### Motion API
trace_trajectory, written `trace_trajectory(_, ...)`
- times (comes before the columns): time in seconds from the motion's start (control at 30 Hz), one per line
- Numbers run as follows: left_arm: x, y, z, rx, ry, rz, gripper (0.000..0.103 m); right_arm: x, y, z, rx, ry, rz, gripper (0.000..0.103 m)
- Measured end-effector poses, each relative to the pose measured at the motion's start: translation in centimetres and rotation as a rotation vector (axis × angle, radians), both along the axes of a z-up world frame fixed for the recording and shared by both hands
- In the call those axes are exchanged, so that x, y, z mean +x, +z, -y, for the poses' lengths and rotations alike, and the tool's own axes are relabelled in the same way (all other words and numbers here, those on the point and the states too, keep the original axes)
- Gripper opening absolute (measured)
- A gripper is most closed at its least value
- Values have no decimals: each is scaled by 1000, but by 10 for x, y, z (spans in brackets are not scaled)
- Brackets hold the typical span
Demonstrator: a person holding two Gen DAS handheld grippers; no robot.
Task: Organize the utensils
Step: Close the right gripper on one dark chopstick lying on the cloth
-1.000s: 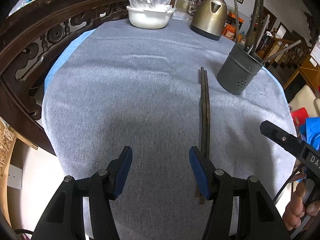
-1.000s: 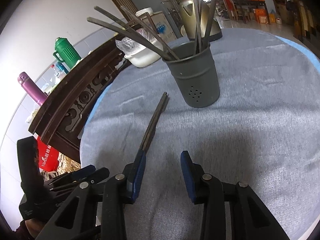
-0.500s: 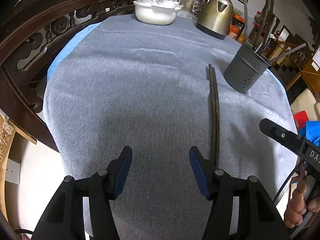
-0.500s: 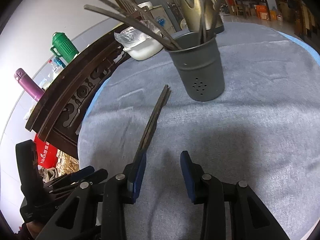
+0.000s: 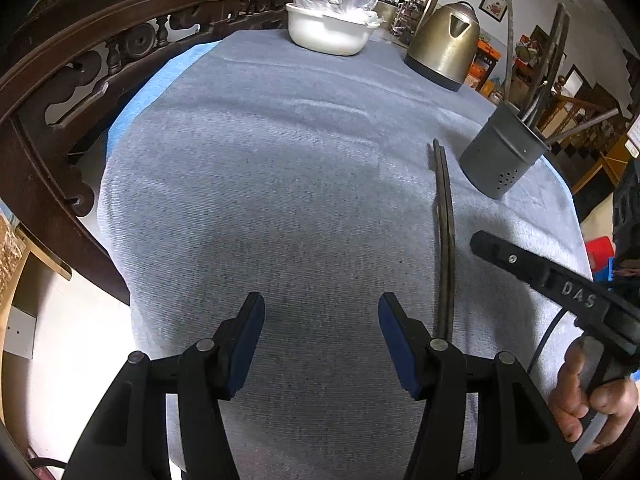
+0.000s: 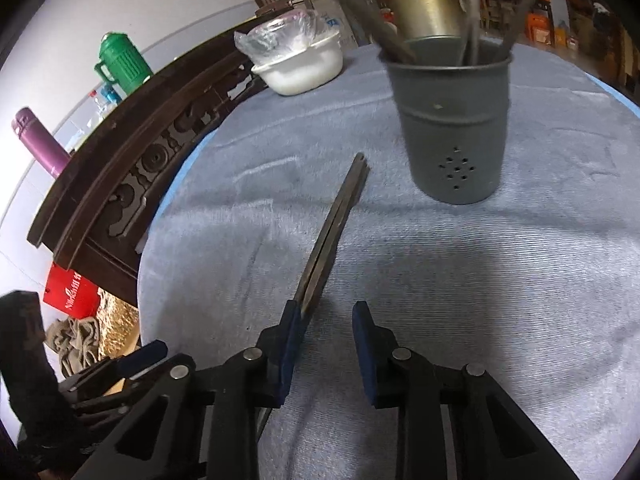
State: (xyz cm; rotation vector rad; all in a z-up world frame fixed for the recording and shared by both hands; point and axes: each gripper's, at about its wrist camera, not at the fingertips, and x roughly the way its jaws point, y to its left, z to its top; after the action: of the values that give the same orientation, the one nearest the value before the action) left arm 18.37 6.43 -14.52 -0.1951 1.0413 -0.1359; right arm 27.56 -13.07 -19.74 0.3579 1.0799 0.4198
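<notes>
A pair of dark chopsticks [image 5: 445, 224] lies side by side on the grey tablecloth [image 5: 260, 168], pointing toward a grey perforated utensil holder [image 5: 498, 160] that holds several dark utensils. In the right wrist view the chopsticks [image 6: 334, 228] run from just left of the holder [image 6: 454, 128] down to my right gripper's left finger. My left gripper [image 5: 322, 334] is open and empty, just left of the chopsticks' near end. My right gripper [image 6: 326, 340] is open and empty, over the chopsticks' near end, which sits by its left finger.
A white bowl with a plastic bag [image 5: 332, 26] and a brass-coloured kettle [image 5: 446, 44] stand at the table's far side. A carved dark wooden chair back [image 5: 72, 80] curves along the left edge. The left gripper's body [image 6: 80, 380] shows at the right wrist view's lower left.
Both grippers have moved forward over the table; the holder looms closer in the right wrist view. The chopsticks lie where they were. Both grippers stay open.
</notes>
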Motion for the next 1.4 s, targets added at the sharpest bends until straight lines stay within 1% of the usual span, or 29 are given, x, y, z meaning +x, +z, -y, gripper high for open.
trace_trajectory(0.23,-1,0,-2,-10,6,0,60,2,-8,-11,-47,13,-12,30)
trace_trajectory(0.5,0,-2,-3,-11,11,-7,60,-3,-5,-19,-142,25,44,30)
trace_trajectory(0.57,-1,-1,-4,-10,11,-6,60,-3,-8,-16,-171,16,42,30)
trace_trajectory(0.63,0,-2,-4,-9,14,-8,60,-3,-6,-12,-158,6,36,28)
trace_trajectory(0.7,0,-2,-3,-9,13,-12,60,-3,-3,-7,-97,-5,27,28)
trace_trajectory(0.73,0,-3,-2,-8,12,-13,60,-3,-2,-6,-83,-6,34,28)
trace_trajectory(0.8,1,-2,-1,-7,8,-12,60,-2,1,-10,-102,10,46,28)
trace_trajectory(0.9,0,-2,1,-6,3,-12,60,-2,-1,-15,-104,30,36,28)
trace_trajectory(0.97,1,-2,1,-5,3,-14,60,-2,-4,-20,-130,41,34,28)
trace_trajectory(1.1,0,-3,0,-6,8,-15,60,-4,-1,-33,-194,65,68,28)
trace_trajectory(1.2,1,-3,0,-10,10,-19,60,-3,0,-39,-211,79,74,28)
trace_trajectory(1.27,0,-2,0,-8,9,-15,60,-3,-1,-38,-211,78,74,28)
trace_trajectory(1.33,1,-1,-1,-5,11,-13,60,-2,-3,-34,-214,66,53,28)
trace_trajectory(1.4,1,-1,-4,-8,17,-14,60,0,-5,-28,-191,55,37,28)
